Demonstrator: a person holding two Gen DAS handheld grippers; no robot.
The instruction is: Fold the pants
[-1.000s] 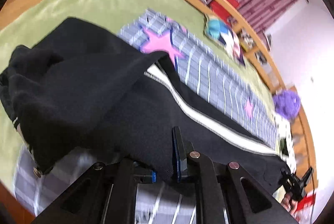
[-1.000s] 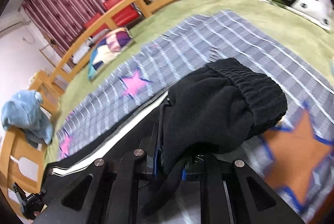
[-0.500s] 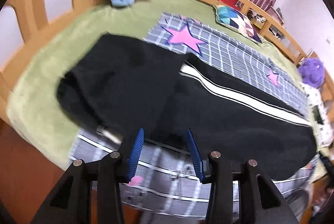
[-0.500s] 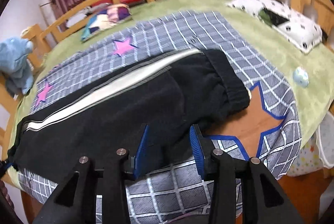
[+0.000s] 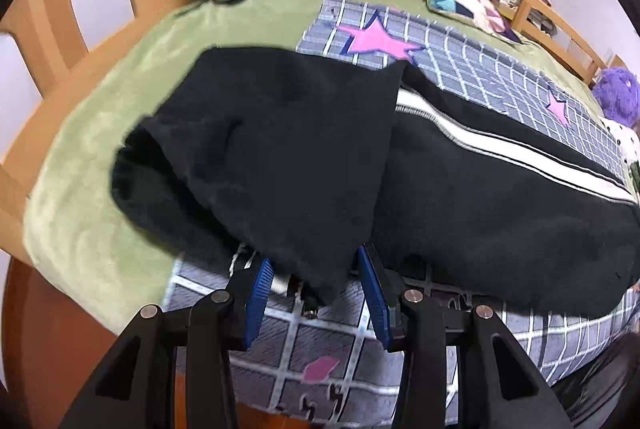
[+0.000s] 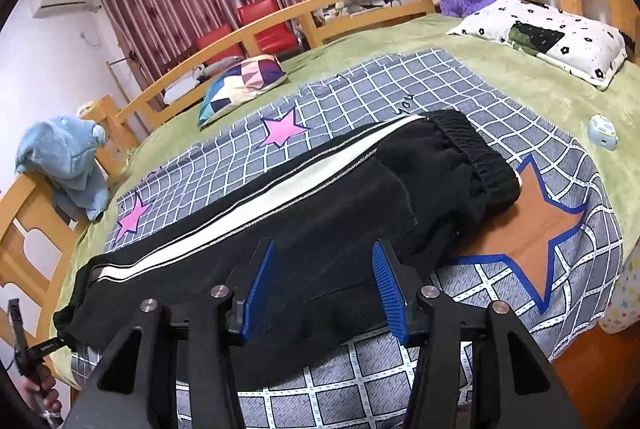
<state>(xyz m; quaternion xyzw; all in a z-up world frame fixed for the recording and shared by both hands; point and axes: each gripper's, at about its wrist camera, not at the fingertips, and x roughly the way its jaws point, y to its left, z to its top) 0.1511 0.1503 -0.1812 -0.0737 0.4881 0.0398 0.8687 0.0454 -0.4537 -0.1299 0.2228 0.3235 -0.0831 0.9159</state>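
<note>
Pants (image 6: pixel 320 221) run long from 8 to 2 o'clock ahead of the right gripper (image 6: pixel 324 289), jaws just spread, nothing pinched; left gripper (image 5: pixel 316 293) spread at the cuff end.

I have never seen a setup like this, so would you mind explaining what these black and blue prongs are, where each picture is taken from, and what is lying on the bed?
The prongs are two handheld grippers with blue pads; a person carries one in each hand, and each has a camera looking along its fingers. One picture is from the left gripper, the other from the right gripper. Black pants with a white side stripe lie on a grey checked blanket over a green bed cover. Both grippers' jaws have just been opening and neither is gripping: a corner of the pants lies loose between the left pads, and the right pads hover over the cloth.
</note>
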